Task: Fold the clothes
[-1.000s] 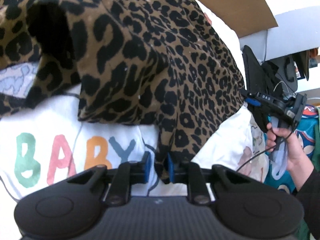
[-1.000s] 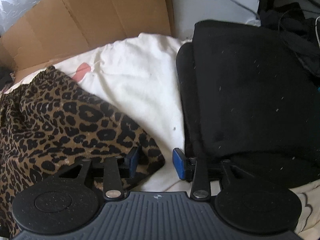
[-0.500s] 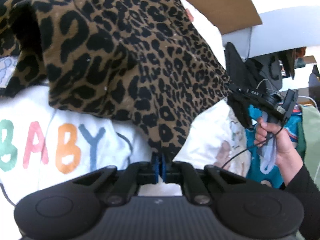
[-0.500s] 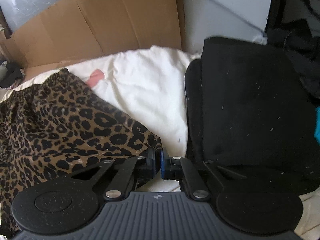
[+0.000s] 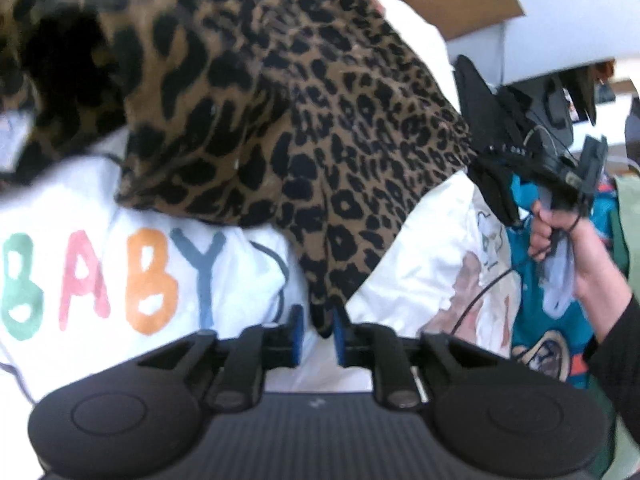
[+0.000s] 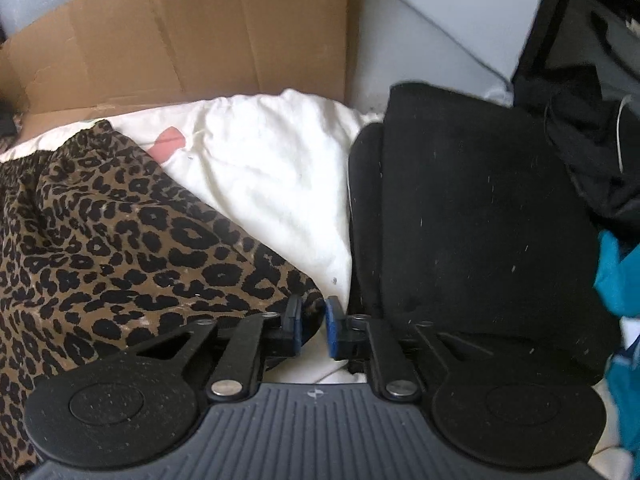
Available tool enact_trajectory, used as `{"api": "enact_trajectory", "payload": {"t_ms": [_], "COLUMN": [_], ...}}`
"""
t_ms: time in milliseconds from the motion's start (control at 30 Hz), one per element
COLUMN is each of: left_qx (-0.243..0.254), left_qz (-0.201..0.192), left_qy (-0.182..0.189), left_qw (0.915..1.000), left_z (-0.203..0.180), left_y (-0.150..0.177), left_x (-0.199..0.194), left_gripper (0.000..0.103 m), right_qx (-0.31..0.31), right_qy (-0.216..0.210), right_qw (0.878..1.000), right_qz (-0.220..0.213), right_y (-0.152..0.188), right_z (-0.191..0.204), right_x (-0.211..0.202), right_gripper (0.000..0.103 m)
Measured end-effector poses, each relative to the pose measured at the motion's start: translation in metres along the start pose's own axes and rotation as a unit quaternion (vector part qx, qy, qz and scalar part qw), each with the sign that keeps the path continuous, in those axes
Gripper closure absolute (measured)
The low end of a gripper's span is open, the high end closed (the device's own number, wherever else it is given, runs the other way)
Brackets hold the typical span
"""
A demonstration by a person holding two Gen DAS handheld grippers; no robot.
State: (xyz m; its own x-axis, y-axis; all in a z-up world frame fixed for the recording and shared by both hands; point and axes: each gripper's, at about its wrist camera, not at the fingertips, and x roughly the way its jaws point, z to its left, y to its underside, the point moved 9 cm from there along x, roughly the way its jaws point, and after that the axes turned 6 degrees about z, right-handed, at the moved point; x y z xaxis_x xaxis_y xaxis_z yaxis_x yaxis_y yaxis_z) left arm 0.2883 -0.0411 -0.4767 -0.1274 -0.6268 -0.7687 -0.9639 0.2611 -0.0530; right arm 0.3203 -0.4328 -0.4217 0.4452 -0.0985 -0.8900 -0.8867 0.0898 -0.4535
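A leopard-print garment (image 5: 280,112) lies spread over white clothes, and its pointed corner reaches down between the fingers of my left gripper (image 5: 318,336). That gripper's jaws stand a little apart around the corner. In the right wrist view the same leopard garment (image 6: 120,248) fills the left side, one corner of it lying between the blue pads of my right gripper (image 6: 312,328), whose jaws are also slightly apart. The right gripper (image 5: 516,168) also shows in the left wrist view at the garment's far edge, held by a hand (image 5: 568,248).
Under the leopard fabric lie a white shirt printed "BABY" (image 5: 112,280) and a white garment (image 6: 272,168). A folded black garment (image 6: 472,216) sits to the right, teal fabric (image 6: 616,280) beyond it, and a cardboard sheet (image 6: 192,36) stands behind.
Half a second ago both grippers were shut on the leopard garment's corners; now both sets of jaws have parted slightly. The garment has shifted a little in the left view.
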Motion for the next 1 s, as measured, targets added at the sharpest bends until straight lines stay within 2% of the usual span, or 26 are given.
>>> {"api": "enact_trajectory", "payload": {"t_ms": [33,67,167,400,467,600,633,767,900,1000], "left_qx": [0.008,0.015,0.028,0.047,0.052,0.065,0.071,0.091,0.1,0.129], "left_qz": [-0.005,-0.01,-0.033,-0.071,-0.081,-0.096,-0.098,-0.091,-0.091,-0.096], "left_qy": [-0.006,-0.012,-0.04,-0.131,-0.134,-0.142,-0.141,-0.142,-0.128,-0.133], "left_qw": [0.9999,0.9998,0.9983,0.9878,0.9863,0.983,0.9825,0.9814,0.9825,0.9781], "left_z": [0.001,0.002,0.009,0.036,0.042,0.047,0.046,0.045,0.045,0.041], "left_y": [0.0,0.001,-0.002,-0.013,-0.018,-0.027,-0.028,-0.03,-0.031,-0.033], "left_x": [-0.006,-0.011,-0.028,-0.055,-0.06,-0.061,-0.06,-0.054,-0.051,-0.049], "left_gripper": [0.081,0.078,0.071,0.07,0.067,0.066,0.066,0.068,0.068,0.068], "right_qx": [-0.004,-0.007,-0.006,-0.021,-0.028,-0.049,-0.053,-0.069,-0.078,-0.076], "right_qy": [0.004,0.008,0.001,-0.048,-0.067,-0.098,-0.103,-0.121,-0.139,-0.155], "right_qw": [1.0,1.0,1.0,0.998,0.997,0.994,0.993,0.99,0.987,0.985], "right_qz": [-0.004,-0.008,-0.014,-0.021,-0.02,-0.009,-0.006,0.003,0.012,0.024], "right_y": [-0.002,-0.003,-0.005,0.005,0.01,0.024,0.028,0.042,0.057,0.071], "right_z": [0.001,0.003,0.009,0.048,0.063,0.092,0.099,0.125,0.144,0.156], "right_x": [-0.005,-0.01,-0.022,-0.055,-0.062,-0.075,-0.078,-0.089,-0.098,-0.102], "right_gripper": [0.078,0.077,0.076,0.076,0.076,0.076,0.075,0.057,0.056,0.055]}}
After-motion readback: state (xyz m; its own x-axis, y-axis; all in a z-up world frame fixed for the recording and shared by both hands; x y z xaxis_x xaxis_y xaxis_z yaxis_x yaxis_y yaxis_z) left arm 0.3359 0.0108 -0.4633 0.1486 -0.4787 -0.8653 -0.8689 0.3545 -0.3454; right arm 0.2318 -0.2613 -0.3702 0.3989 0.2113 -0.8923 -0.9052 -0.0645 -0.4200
